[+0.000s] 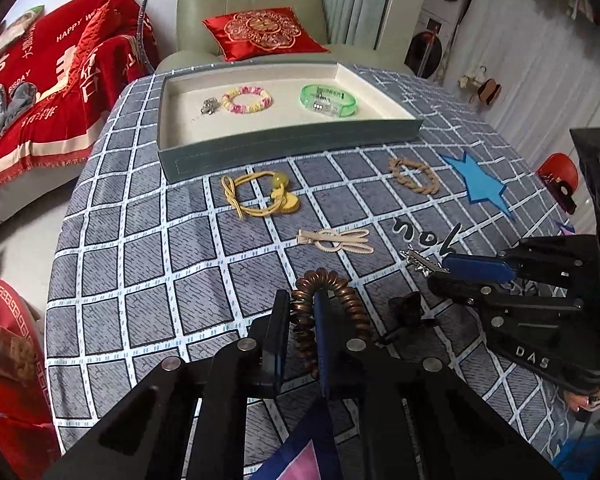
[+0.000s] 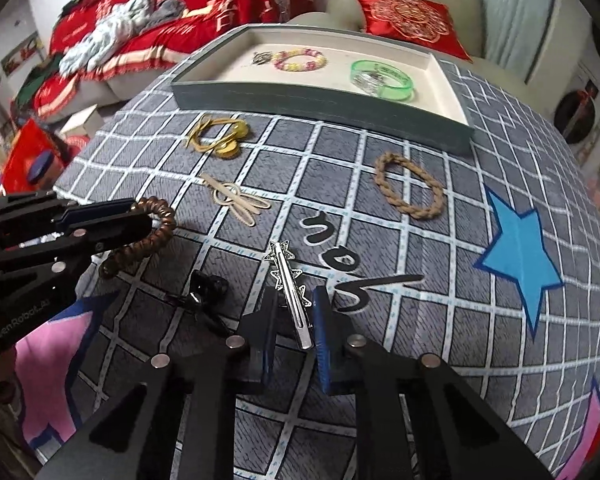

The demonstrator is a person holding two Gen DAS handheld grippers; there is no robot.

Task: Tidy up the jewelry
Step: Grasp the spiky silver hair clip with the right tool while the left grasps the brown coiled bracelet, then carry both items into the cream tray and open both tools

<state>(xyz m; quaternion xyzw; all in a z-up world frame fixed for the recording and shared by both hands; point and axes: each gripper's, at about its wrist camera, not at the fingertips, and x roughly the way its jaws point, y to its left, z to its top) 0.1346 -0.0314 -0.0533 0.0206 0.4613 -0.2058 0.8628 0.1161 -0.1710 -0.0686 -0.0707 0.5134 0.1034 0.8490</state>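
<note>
My left gripper is shut on one side of a brown spiral hair tie, whose loop arches over the right finger. From the right wrist view, that gripper comes in from the left with the spiral tie at its tips. My right gripper is shut on a silver star hair clip, which points away along the checked cloth. In the left wrist view, the right gripper holds the clip by its end. Behind stands a grey-green tray with a cream lining.
The tray holds a pink-yellow bead bracelet, a green bangle and a small silver piece. On the cloth lie a yellow hair tie, a beige clip, a braided tan ring and a black clip.
</note>
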